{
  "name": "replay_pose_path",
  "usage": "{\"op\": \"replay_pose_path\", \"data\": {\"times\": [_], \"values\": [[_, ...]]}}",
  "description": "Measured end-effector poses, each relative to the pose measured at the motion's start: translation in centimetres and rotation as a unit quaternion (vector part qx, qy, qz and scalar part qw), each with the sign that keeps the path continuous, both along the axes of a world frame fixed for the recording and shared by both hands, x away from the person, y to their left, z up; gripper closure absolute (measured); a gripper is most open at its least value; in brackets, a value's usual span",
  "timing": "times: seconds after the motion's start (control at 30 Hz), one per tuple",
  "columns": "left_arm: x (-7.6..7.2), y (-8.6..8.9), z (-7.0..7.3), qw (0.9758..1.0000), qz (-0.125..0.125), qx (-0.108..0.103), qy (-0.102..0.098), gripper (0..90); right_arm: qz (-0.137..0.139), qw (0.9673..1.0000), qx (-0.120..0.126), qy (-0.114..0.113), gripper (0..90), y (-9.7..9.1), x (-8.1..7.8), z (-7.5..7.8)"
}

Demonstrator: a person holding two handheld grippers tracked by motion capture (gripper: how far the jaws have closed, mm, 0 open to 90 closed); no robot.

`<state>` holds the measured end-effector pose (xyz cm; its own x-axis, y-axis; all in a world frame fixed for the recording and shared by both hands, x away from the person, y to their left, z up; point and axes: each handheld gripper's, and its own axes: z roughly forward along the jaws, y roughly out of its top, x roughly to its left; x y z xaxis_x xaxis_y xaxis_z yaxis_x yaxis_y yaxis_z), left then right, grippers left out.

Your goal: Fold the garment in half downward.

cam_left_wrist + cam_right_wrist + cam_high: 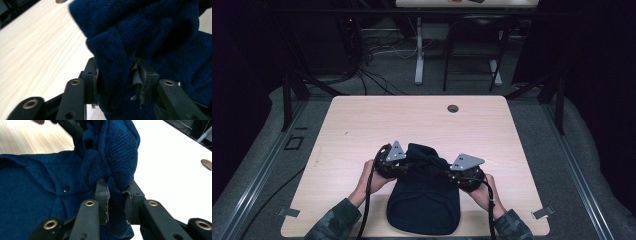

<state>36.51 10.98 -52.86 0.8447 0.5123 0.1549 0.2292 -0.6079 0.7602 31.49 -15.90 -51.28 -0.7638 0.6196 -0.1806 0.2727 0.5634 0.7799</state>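
A dark blue knitted garment lies on the near part of the wooden table, its far end bunched up and raised between both grippers. My left gripper reaches in from the left. In the left gripper view its jaws stand apart around a thick, loose fold of the knit. My right gripper comes from the right. In the right gripper view it is shut on a narrow pinched fold of the garment, near a small snap button.
A round cable hole sits near the table's far edge. Bare tabletop stretches beyond and to both sides of the garment. Past the table stand another table's legs and loose cables on the floor. Dark rails run along both sides.
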Motion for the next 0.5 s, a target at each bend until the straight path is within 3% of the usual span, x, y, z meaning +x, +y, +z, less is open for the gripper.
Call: {"op": "replay_pose_path", "data": {"times": [0.2,0.27,0.5], "values": [[-0.4,0.4,-1.1,0.9999,0.004,-0.010,0.010,64.4,0.000,0.9999,-0.008,-0.007,75.1,0.7,-0.1,0.3],[-0.5,0.6,-1.1,0.9998,0.003,-0.015,0.014,66.3,0.005,0.9999,-0.002,0.013,74.9,0.7,-0.1,0.2],[-1.2,1.0,-1.4,0.9994,-0.007,-0.017,0.029,62.2,0.006,0.9994,0.003,0.034,74.4,0.2,-0.3,0.1]]}}
